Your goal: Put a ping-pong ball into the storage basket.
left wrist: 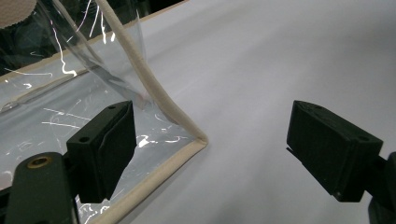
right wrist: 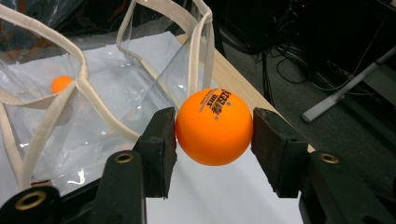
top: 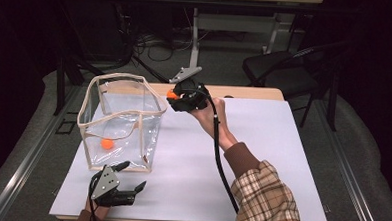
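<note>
The surface [top: 262, 143] was a white sheet over a light wood top, w/ a strip of wood showing at the far edge. Room around it was dark: grey floor, a black chair [top: 281, 69] beyond the far right corner, a tangle of cables [top: 162, 46] on the floor and the legs of another table farther back.

The ball [right wrist: 214, 127] was bright orange, smooth and round, w/ small dark print and star marks near its top; the letters looked like a brand name, but too small to be sure. A second orange ball [top: 107, 143] lay on the bottom of the clear bag [top: 121, 119], a see-through box shape w/ cream trim and a loose cream handle, standing open-topped on the left part of the surface.

The right tool [top: 177, 96] was clamped on the ball, a pad pressing each side, ball approx. at the pad tips. It was held up above the surface, just right of the bag's far right corner, near rim level, apart from the bag.

The left tool [left wrist: 212, 144] sat low at the near left, jaws wide apart, nothing between them; its left pad [left wrist: 109, 144] was just beside the bag's near bottom corner.
</note>
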Demonstrator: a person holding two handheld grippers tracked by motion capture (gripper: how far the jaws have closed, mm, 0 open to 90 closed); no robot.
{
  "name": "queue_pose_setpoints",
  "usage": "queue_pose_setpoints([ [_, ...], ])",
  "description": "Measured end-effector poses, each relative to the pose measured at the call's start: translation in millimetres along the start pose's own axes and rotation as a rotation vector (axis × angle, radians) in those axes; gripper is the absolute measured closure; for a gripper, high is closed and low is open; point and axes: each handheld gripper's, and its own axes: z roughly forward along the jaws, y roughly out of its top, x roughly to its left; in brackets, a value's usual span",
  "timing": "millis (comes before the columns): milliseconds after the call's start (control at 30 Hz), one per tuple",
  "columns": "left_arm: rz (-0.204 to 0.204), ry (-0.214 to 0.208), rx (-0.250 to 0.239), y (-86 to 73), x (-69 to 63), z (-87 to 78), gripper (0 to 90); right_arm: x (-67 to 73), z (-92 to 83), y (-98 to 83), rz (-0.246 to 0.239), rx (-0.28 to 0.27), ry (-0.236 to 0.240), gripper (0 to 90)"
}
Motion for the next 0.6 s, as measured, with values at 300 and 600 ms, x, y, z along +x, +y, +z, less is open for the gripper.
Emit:
queue_pose_setpoints([
  [300, 0.0, 0.0, 0.0, -0.1, 0.1, -0.1, 15.8, 1.8, 3.4, 4.9, -0.003, 0.0, 0.005, 50.4],
  [600, 0.0, -0.002, 0.001, 0.0, 0.0, 0.3, 15.8, 4.7, 9.3, 8.4, -0.008, 0.001, 0.016, 50.4],
])
